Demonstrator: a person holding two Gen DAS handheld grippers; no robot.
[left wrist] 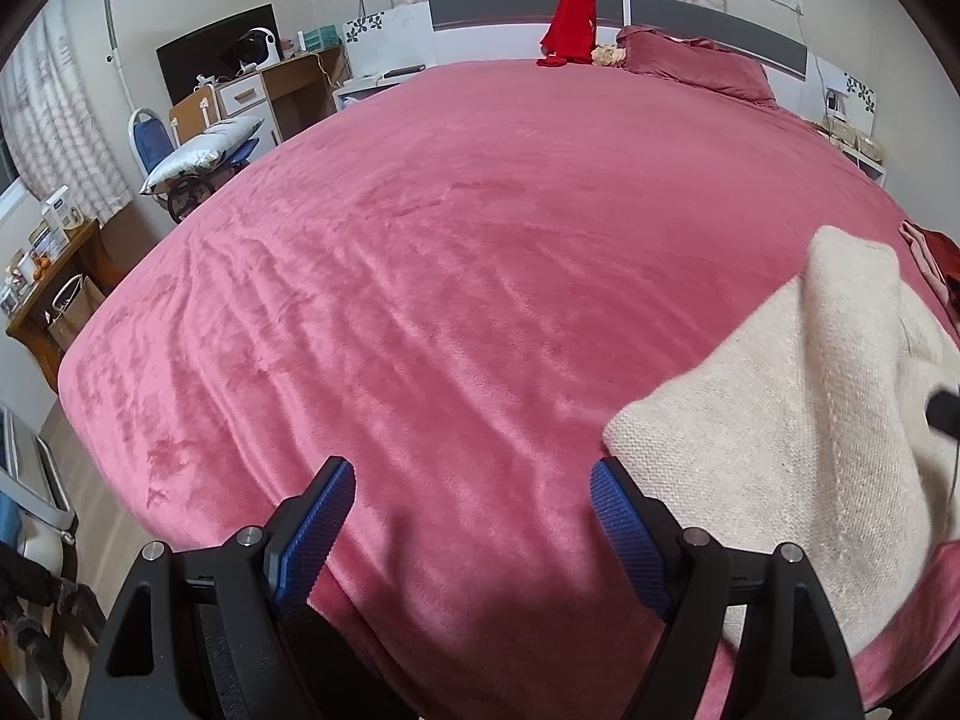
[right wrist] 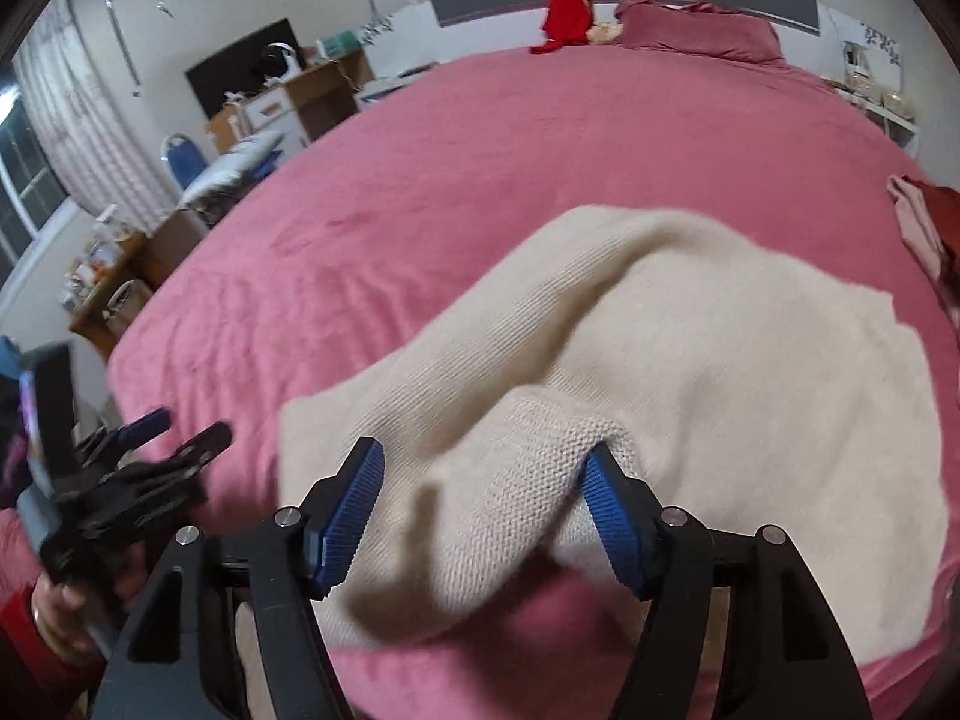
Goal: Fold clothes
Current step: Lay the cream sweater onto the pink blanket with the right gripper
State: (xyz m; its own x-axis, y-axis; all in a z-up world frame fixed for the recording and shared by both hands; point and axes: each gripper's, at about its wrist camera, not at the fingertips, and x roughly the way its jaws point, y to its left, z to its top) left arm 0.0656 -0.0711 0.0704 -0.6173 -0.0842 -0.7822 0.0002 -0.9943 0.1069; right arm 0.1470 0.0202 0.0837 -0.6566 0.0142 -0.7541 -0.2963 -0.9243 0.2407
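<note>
The sweater [right wrist: 630, 330] lies right under the right claw [right wrist: 483, 510] (jaws apart, cloth loose between), left claw [left wrist: 471, 531] apart beside it.

The left gripper [left wrist: 471, 516], black-framed with ribbed blue pads, points steeply downward, its jaws spread wide with nothing between them. The right gripper [right wrist: 483, 501], of the same build, also tilts down, jaws parted. A hand [right wrist: 57, 612] in a red sleeve grasps the left gripper's handle.
</note>
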